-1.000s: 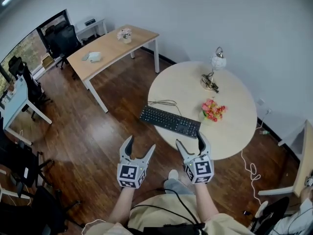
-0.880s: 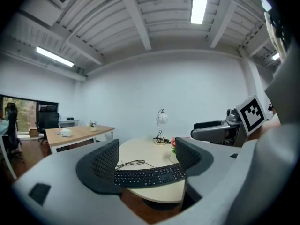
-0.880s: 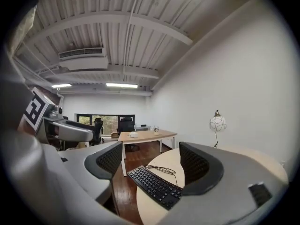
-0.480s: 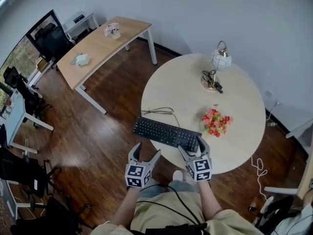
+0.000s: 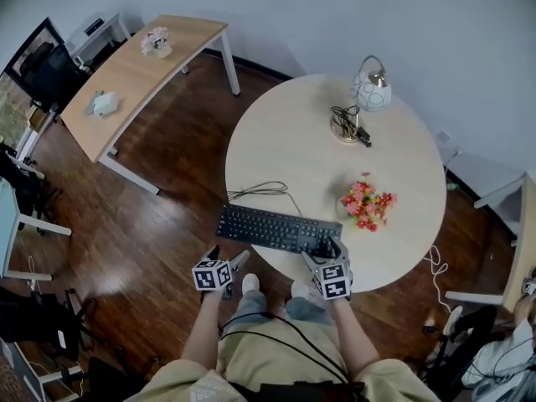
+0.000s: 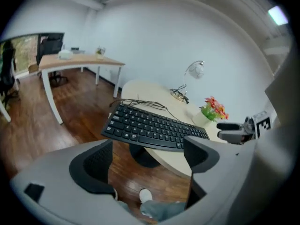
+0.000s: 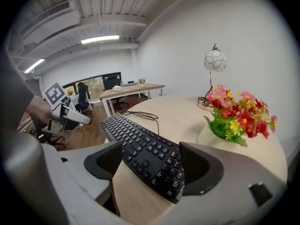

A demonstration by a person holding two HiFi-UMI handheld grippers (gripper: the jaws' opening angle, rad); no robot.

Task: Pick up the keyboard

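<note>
A black keyboard lies at the near edge of the round pale table, its left end jutting over the rim. My left gripper hangs just off the table's edge below the keyboard's left end. Its jaws are opening and only floor and a shoe show between them. My right gripper is at the keyboard's right end. Its jaws stand open on either side of the end keys, and the pads do not press on the keyboard.
A pot of red and yellow flowers stands just behind the keyboard's right end. The keyboard's cable loops on the table behind it. A white lamp stands at the far side, and a wooden desk at far left.
Both grippers have come down and forward to the table's edge. The right one now straddles the keyboard's right end, and the left has dropped beside the left end with its jaws wider.
</note>
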